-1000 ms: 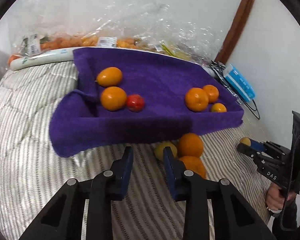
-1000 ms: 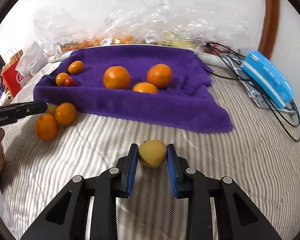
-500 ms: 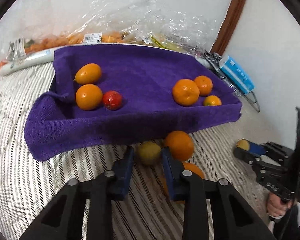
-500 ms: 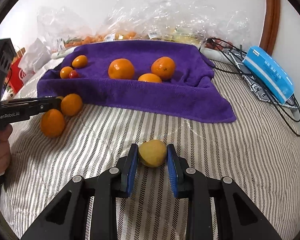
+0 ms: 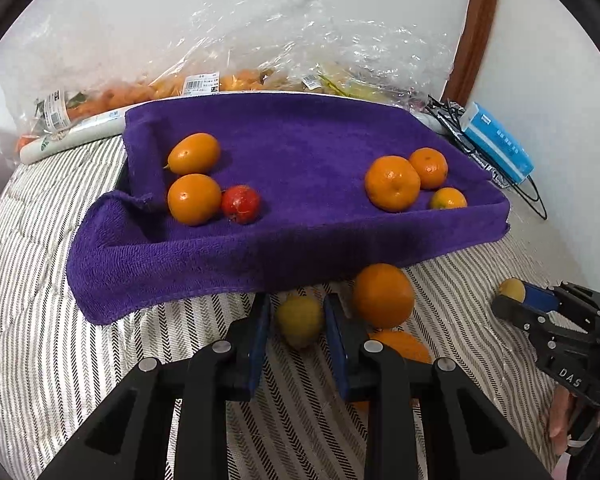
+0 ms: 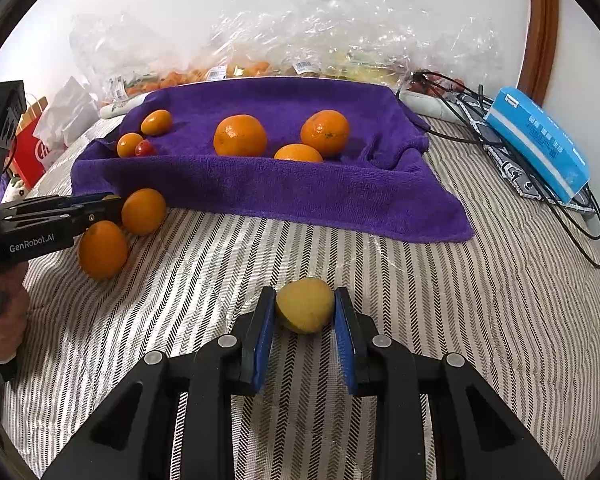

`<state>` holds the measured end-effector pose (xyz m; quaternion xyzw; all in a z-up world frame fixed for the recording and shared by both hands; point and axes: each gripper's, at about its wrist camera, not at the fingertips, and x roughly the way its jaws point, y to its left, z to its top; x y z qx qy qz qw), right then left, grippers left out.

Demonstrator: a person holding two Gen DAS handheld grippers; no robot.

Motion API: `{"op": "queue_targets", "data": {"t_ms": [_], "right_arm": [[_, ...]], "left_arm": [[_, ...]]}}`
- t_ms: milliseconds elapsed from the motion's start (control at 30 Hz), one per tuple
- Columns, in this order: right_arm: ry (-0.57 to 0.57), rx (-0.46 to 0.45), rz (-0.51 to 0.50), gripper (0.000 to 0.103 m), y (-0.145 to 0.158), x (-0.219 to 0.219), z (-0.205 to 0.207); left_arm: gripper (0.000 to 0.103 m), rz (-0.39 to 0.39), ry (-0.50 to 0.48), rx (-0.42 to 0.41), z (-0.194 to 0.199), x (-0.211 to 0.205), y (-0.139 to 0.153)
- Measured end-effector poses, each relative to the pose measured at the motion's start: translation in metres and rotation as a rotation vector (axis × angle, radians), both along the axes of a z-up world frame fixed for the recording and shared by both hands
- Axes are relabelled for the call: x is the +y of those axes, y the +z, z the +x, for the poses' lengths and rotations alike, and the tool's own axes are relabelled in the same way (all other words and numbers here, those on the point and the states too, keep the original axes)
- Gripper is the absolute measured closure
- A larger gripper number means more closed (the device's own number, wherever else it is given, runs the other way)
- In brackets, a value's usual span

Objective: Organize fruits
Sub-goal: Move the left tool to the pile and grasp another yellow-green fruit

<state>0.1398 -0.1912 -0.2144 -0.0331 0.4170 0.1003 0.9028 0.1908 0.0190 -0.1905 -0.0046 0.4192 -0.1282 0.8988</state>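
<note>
Left gripper [image 5: 296, 320], low centre of its view: blue ribbed pads either side of a small yellow fruit [image 5: 300, 320], matte, slightly pear-shaped, lying on the bed. A thin gap shows on each side, so the jaws are part open and bracket the fruit without a clear grip. Just right of it, two smooth round oranges [image 5: 383, 295] on the cover, one half hidden behind the right finger.

Right gripper [image 6: 305, 322], bottom centre of its view: pads pressed against both sides of a second yellow fruit [image 6: 305, 305], dull skin, blunt point at one end.

Purple towel [image 5: 300, 148], fluffy terry, spreads across mid frame with front edge draped down. On it: three dimpled oranges at right, two oval orange fruits and a small glossy red one [image 5: 241, 204] at left.

Bed cover [image 6: 420, 320]: quilted fabric, grey-white herringbone stripes. Crinkled clear plastic bags [image 6: 300, 32] with produce along the white wall. Blue box [image 6: 540, 140] on black cables, upper right. Brown wooden trim in the corner.
</note>
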Motion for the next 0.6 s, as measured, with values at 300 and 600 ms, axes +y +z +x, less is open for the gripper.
{"op": "queue_targets", "data": {"t_ms": [300, 600], "right_arm": [[-0.007, -0.001, -0.001, 0.074, -0.0003, 0.0001, 0.0003], [-0.009, -0.007, 0.025, 0.074, 0.0004, -0.0036, -0.0004]], "left_arm": [[0.078, 0.011, 0.004, -0.003, -0.0004, -0.0015, 0.0007], [0.079, -0.051, 0.011, -0.027, -0.0032, 0.0048, 0.0045]]}}
